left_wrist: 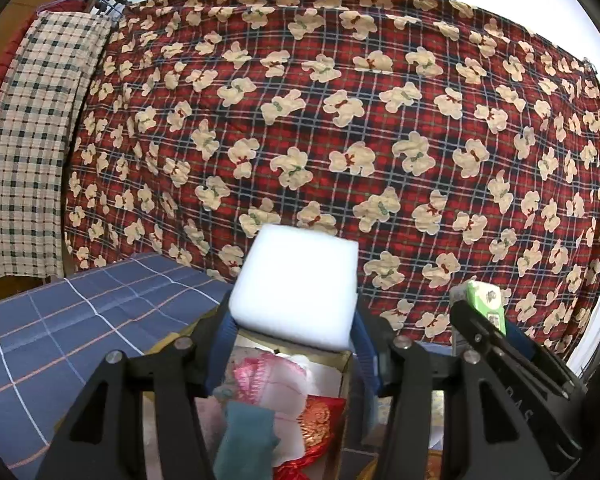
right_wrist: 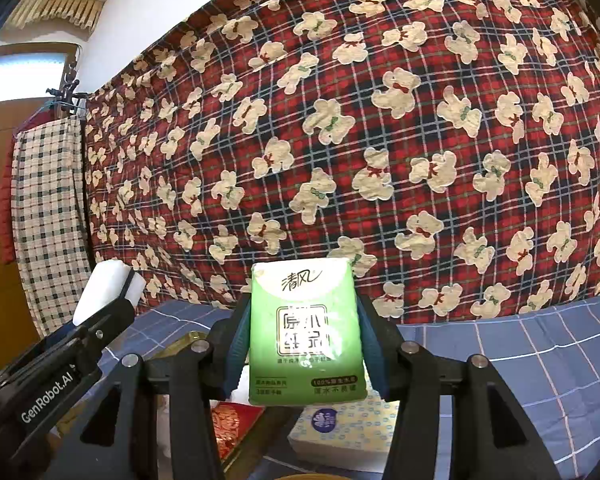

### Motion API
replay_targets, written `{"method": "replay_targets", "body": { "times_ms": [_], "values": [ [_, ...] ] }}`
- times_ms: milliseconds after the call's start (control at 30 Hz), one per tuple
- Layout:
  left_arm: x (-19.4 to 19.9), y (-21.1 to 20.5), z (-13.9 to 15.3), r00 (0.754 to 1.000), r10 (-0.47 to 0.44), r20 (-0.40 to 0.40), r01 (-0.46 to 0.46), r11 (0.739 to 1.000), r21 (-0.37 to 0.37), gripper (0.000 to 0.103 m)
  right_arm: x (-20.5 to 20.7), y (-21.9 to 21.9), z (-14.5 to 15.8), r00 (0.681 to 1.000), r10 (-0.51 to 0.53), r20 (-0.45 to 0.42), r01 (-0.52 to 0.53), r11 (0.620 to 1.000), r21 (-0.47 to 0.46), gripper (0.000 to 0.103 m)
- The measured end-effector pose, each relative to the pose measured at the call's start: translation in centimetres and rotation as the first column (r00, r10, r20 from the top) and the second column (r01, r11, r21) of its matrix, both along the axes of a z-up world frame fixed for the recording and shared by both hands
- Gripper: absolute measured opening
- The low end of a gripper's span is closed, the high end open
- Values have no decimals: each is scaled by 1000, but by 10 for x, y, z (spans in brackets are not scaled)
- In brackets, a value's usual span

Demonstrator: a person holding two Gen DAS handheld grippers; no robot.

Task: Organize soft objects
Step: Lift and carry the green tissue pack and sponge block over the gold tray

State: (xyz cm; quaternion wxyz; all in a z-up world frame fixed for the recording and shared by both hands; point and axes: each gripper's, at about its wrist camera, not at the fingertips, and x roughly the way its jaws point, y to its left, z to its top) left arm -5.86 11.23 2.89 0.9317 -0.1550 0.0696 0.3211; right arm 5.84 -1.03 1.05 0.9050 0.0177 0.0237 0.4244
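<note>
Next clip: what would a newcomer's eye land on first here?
The red plaid quilt dotted with cream teddy bears fills the whole background. In front of it, the left gripper holds up a white foam block, and the right gripper a green tissue pack, both above a box of soft items on the blue checked bedsheet.
</note>
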Motion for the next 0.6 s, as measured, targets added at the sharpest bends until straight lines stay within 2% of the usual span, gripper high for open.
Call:
{"method": "replay_targets", "body": {
  "times_ms": [600],
  "values": [
    [-20,25,1,994,13,-106,-13,1000,-3,53,-24,28,-1,993,114,7,-114,992,-45,52]
  ]
}}
